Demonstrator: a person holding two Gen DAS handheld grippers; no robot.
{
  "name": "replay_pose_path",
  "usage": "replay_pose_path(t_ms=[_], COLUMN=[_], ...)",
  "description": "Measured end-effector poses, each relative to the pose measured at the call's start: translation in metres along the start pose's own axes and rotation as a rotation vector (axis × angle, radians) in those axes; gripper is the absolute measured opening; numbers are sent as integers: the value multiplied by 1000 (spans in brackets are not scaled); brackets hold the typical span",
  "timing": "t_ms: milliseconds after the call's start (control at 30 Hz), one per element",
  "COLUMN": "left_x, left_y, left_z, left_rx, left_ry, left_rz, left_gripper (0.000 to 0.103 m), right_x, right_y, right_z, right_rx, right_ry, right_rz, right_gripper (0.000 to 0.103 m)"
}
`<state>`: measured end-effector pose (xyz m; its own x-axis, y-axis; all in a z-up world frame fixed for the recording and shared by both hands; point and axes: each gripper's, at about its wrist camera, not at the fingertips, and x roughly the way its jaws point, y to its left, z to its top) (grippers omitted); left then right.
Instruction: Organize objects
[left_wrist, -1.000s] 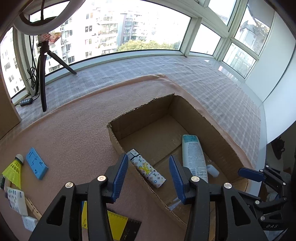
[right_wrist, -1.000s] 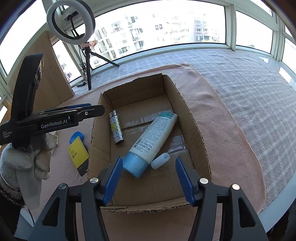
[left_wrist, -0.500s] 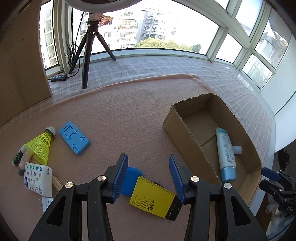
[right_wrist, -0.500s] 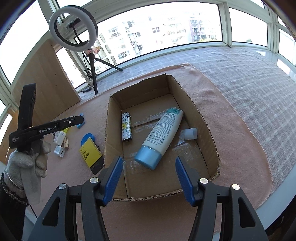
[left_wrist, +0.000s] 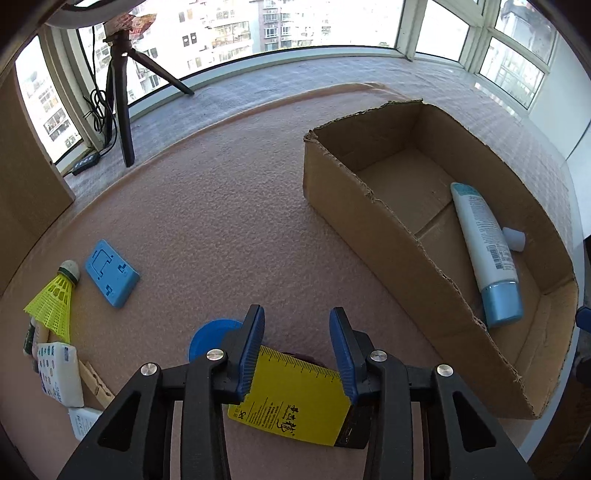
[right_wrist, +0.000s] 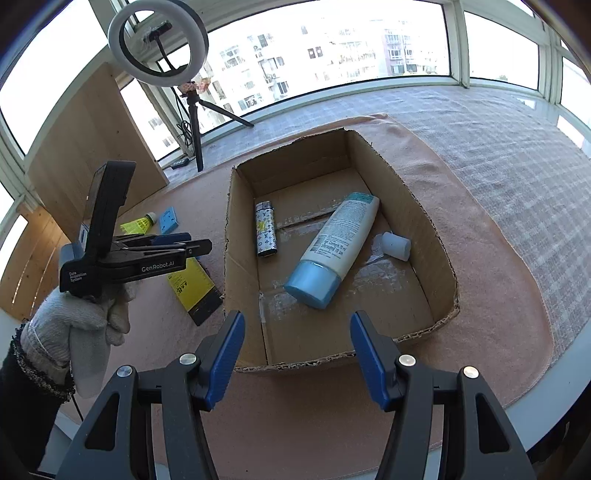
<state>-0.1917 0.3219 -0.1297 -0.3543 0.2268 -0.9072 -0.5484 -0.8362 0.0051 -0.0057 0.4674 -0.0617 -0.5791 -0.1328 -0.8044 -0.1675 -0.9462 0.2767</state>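
In the left wrist view, the left gripper (left_wrist: 297, 345) is covering part of the yellow ruler card (left_wrist: 291, 402) and the blue disc (left_wrist: 208, 334). At the lower left edge, a white packet (left_wrist: 83, 421) is running behind the gripper body, its print too small to read.

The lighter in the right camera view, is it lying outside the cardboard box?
No, the lighter lies on the floor inside the cardboard box, near its left wall, beside the lotion tube.
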Motion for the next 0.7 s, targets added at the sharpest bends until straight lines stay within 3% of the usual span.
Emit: replay_pose_path(t_ms=[133, 300, 700], left_x=[10, -4, -45], left_y=[-11, 1, 60], left_z=[-8, -35, -119], left_rx=[60, 67, -66], left_ry=[22, 3, -5], left_rz=[73, 110, 107], left_gripper=[39, 39, 39], right_x=[-2, -3, 5], right_y=[-6, -13, 34], right_z=[-3, -4, 3], right_rx=[16, 42, -41], right_ry=[2, -1, -2], right_rz=[-9, -15, 52], right_gripper=[56, 56, 56])
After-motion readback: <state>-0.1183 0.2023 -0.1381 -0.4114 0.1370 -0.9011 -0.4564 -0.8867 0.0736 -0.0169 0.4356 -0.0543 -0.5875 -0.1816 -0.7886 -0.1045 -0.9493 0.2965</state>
